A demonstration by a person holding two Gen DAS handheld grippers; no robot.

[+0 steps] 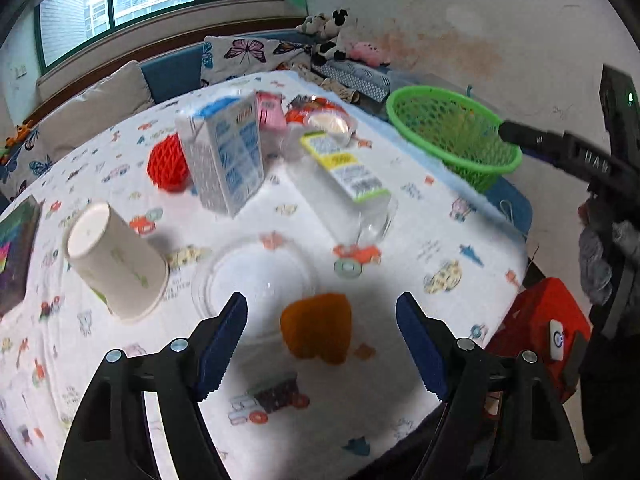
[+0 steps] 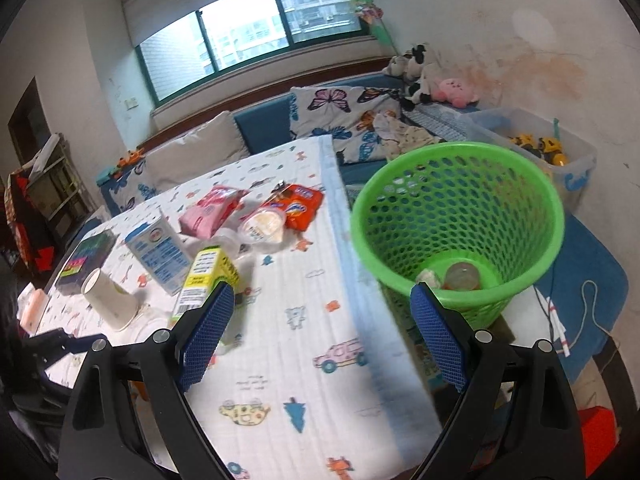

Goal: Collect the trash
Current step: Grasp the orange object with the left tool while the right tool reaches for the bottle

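So the left gripper (image 1: 320,344) hangs low over the near end of the table (image 1: 420,216), tilted down at the cloth, with its blue pads spread wide and nothing between them. Right in that gap sits an orange crumpled piece (image 1: 317,328), lying on the cloth just ahead of the fingertips, no clear long axis to it. A clear plastic lid (image 1: 252,276) lies flat just beside it, and an upside-down paper cup (image 1: 114,256) stands further left, wide end on the cloth.

Further back there's a blue-and-white carton (image 1: 224,152) standing upright, and a yellow-green box (image 1: 346,168) lying on its side, long axis running away from the gripper toward the far edge.

The right gripper (image 2: 322,336) hovers over the table's right side, jaws also wide apart and empty. The green basket (image 2: 460,220) sits off the table edge, just right of its right finger, mouth tipped toward the camera, with a small cup (image 2: 462,276) at the bottom.
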